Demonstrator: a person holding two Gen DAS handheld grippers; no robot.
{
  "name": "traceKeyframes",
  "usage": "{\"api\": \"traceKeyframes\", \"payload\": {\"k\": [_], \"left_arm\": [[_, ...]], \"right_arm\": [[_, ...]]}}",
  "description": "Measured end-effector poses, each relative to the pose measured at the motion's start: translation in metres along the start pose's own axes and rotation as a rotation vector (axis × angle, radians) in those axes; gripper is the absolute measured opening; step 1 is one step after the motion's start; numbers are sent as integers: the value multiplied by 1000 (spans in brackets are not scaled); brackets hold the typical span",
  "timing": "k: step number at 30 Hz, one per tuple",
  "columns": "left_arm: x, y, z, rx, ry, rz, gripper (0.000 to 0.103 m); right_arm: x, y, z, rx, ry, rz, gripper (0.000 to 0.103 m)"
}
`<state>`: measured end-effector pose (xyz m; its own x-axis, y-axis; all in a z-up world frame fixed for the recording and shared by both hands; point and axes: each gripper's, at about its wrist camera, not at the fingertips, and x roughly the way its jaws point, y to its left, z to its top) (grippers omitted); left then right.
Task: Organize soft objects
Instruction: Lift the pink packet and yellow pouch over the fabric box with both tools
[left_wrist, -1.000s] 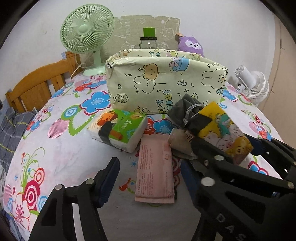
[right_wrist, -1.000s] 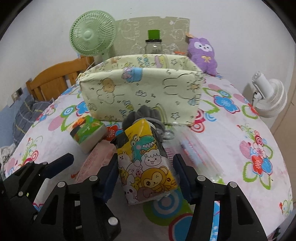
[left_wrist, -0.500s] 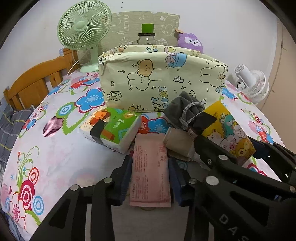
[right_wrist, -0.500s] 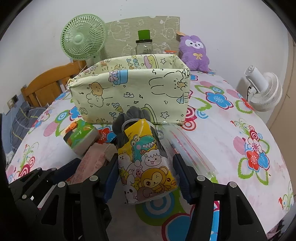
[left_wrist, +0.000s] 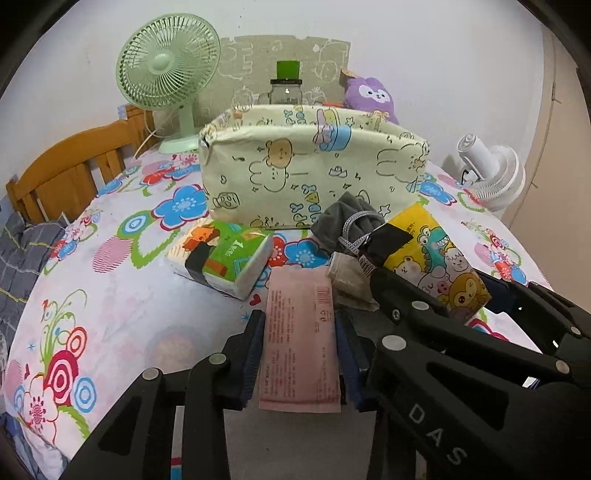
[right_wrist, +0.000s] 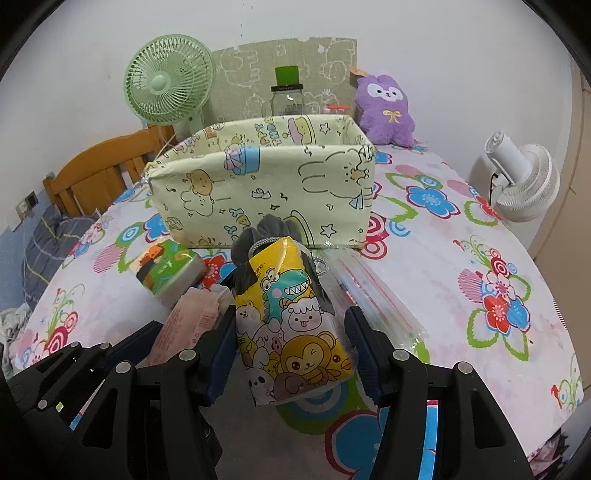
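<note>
My left gripper (left_wrist: 300, 354) is shut on a pink flat packet (left_wrist: 300, 339) lying on the flowered table. My right gripper (right_wrist: 292, 350) is shut on a yellow cartoon tissue pack (right_wrist: 291, 332), which also shows in the left wrist view (left_wrist: 439, 266). A cream fabric storage bin (right_wrist: 266, 192) with cartoon prints stands behind, also visible in the left wrist view (left_wrist: 314, 177). A grey drawstring pouch (left_wrist: 347, 221) and a green tissue pack (left_wrist: 225, 258) lie in front of the bin. A small beige packet (left_wrist: 351, 280) lies beside the pink packet.
A green desk fan (left_wrist: 166, 74), a glass jar (left_wrist: 286, 92) and a purple plush toy (right_wrist: 386, 110) stand behind the bin. A white fan (right_wrist: 524, 184) is at the right edge. A clear plastic zip bag (right_wrist: 373, 295) lies right of the yellow pack. A wooden chair (left_wrist: 74, 170) stands left.
My left gripper moved forward and closed from wide open onto the pink packet. My right gripper rose slightly with the yellow pack held.
</note>
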<state>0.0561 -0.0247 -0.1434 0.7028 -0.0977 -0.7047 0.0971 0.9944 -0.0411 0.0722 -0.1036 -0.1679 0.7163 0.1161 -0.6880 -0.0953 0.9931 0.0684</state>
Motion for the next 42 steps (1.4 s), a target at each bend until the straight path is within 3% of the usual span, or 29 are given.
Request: {"api": "traceKeyframes", "payload": {"k": [42], "left_arm": [[-84,-10,55,24,-198,5,39]], "right_arm": [[-91,6,58,8,-146,3,61]]}}
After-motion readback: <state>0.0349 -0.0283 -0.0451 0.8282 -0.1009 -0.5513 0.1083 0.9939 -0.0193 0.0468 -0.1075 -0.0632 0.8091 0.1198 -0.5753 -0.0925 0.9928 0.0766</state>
